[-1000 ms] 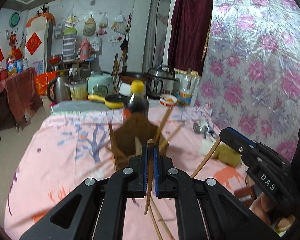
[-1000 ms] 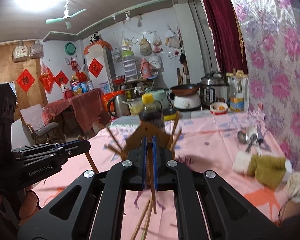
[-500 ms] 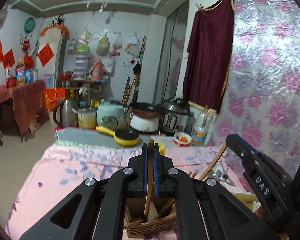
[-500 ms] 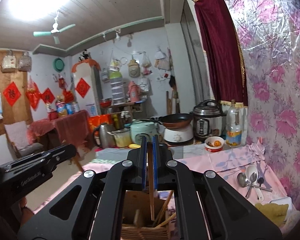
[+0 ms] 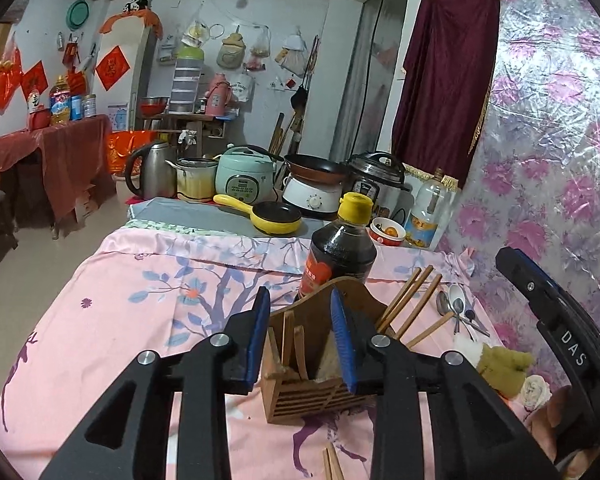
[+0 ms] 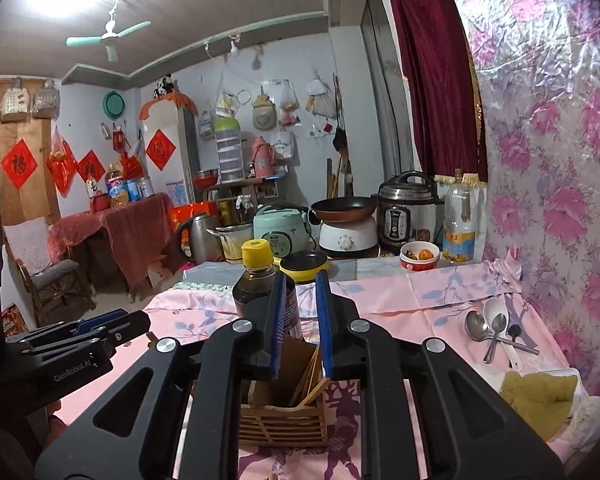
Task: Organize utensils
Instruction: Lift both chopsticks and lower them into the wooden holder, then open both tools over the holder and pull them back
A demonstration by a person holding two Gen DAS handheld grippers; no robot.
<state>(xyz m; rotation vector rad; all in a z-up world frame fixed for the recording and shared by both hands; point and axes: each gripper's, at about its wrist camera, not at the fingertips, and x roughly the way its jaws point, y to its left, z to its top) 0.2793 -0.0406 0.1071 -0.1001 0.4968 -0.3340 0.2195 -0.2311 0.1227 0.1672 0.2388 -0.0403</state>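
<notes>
Both the left gripper and the right gripper hover with jaws spread and empty directly above the wooden utensil holder on the pink-clothed bench, chopsticks standing inside it, a dark sauce bottle just beyond.

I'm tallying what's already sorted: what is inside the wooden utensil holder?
The wooden utensil holder holds several wooden chopsticks: some lean out to the right, others stand in the left compartment. The open left gripper covers part of the inside, and the bottom is hidden.
</notes>
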